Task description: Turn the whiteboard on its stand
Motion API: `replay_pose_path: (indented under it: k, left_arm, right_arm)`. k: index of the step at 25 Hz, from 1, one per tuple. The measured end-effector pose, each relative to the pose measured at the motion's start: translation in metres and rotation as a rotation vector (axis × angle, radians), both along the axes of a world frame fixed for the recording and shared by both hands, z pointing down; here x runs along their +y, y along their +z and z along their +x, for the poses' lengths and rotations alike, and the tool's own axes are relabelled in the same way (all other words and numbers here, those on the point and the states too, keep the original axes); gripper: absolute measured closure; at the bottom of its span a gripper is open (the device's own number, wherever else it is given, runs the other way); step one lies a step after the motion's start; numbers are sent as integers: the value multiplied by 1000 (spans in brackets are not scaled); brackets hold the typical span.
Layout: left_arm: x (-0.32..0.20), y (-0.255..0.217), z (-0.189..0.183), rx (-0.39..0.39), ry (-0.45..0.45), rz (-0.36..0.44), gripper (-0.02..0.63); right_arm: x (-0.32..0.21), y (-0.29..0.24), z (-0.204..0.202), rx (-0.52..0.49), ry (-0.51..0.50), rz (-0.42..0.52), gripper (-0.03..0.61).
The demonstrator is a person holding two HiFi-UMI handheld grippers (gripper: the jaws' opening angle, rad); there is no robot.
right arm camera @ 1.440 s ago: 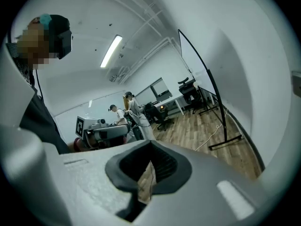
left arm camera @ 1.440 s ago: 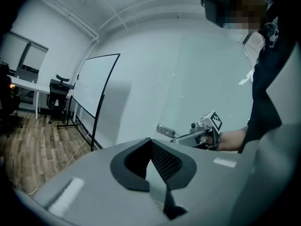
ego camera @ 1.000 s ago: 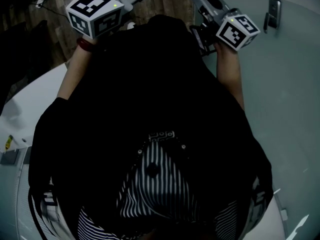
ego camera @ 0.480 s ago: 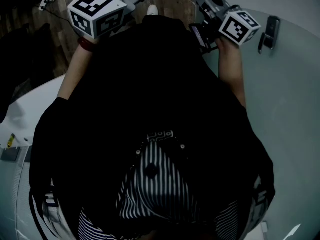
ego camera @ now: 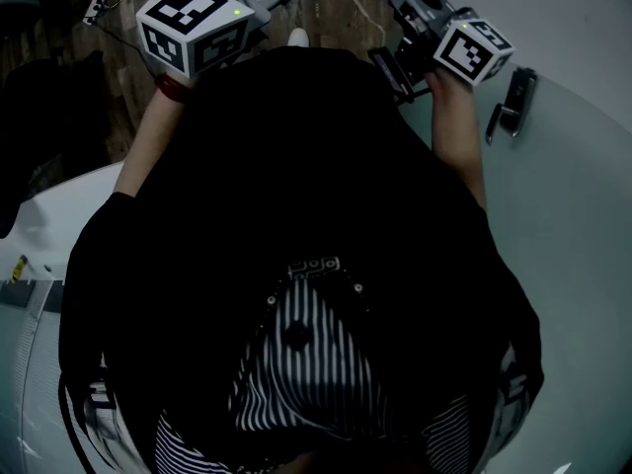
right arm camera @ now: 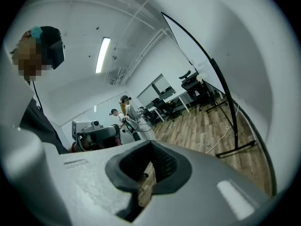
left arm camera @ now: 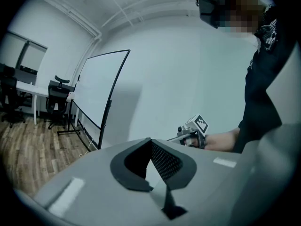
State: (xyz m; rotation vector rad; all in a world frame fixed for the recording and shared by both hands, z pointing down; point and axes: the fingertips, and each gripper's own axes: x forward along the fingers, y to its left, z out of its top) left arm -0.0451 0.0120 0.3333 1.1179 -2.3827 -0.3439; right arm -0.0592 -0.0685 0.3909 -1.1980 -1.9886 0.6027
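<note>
The whiteboard (left arm camera: 96,95) stands on a black wheeled stand some way off, at the left of the left gripper view. In the right gripper view its dark curved edge (right arm camera: 207,55) and stand foot (right arm camera: 237,149) show at the right. Neither gripper touches it. My left gripper (left arm camera: 151,142) is shut with nothing between its pads, and its marker cube (ego camera: 193,23) is raised at the upper left of the head view. My right gripper (right arm camera: 151,147) is also shut and empty, with its cube (ego camera: 472,49) at the upper right.
A dark-clothed torso (ego camera: 296,225) fills most of the head view. A pale surface (ego camera: 573,196) at the right carries a small dark fitting (ego camera: 509,102). Office chairs and desks (left arm camera: 33,100) stand on the wood floor. Two people (right arm camera: 123,111) stand far back. A cable (right arm camera: 221,140) lies near the stand.
The head view has shifted: the dark fitting on the pale surface has slid down and to the left. Both grippers stay raised and shut.
</note>
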Motion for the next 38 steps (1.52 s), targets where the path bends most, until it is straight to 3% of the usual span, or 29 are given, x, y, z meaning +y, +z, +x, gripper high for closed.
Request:
replay_pose_path:
  k: [5,15,25,38]
  left_arm:
    - [-2,1,0,1,14,-8,614]
    - [1,-4,-10,2,-38,10,614]
    - [15,6,-2,12,-99,0,614]
    - [-14,6,-24,-24,117,51,614]
  right_arm:
    - [6,-4,6,-21,-25,65,577]
    - [13,-9,8,-46,-72,84,577]
    - [6,-2,7,-6,-19,10,577]
    - [-8,-13,-5,-77,107,78,577]
